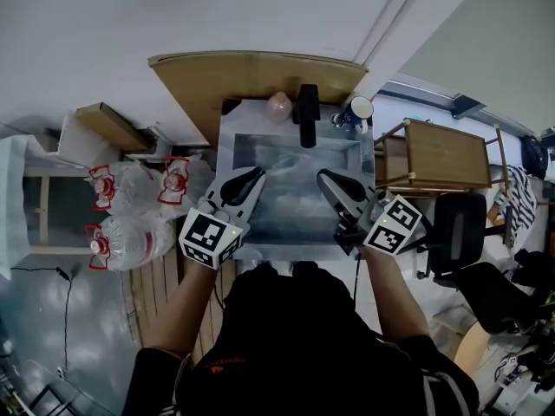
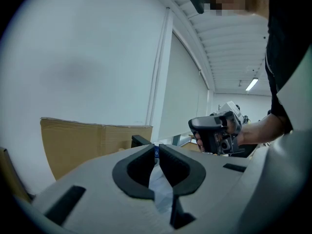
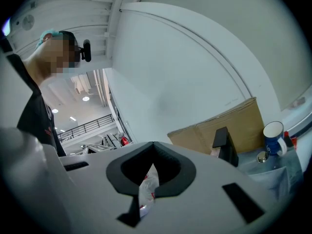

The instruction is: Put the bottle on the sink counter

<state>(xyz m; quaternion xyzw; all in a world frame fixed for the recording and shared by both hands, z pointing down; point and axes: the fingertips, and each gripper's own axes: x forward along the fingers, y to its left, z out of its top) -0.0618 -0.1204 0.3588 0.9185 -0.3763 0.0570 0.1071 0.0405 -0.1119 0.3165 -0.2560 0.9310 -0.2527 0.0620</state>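
Three big clear bottles with red labels point(image 1: 130, 193) lie on the floor left of the steel sink point(image 1: 295, 224). Neither gripper holds one. Over the sink's left side hangs my left gripper point(image 1: 254, 177); the left gripper view shows its jaws point(image 2: 157, 149) drawn together, with only a sliver of something blue in the slit at the tips. Over the right side, my right gripper point(image 1: 327, 178) is shut and empty. In the right gripper view, clear plastic with red print point(image 3: 146, 189) shows beyond its jaws point(image 3: 153, 143). What lies in the basin is hard to make out.
A black faucet point(image 1: 308, 115) stands at the sink's back, with a pinkish object point(image 1: 279, 105) and a white cup point(image 1: 360, 108) beside it. Brown cardboard point(image 1: 251, 72) leans against the wall behind. A wooden table point(image 1: 447, 154) and a black chair point(image 1: 464, 224) stand to the right.
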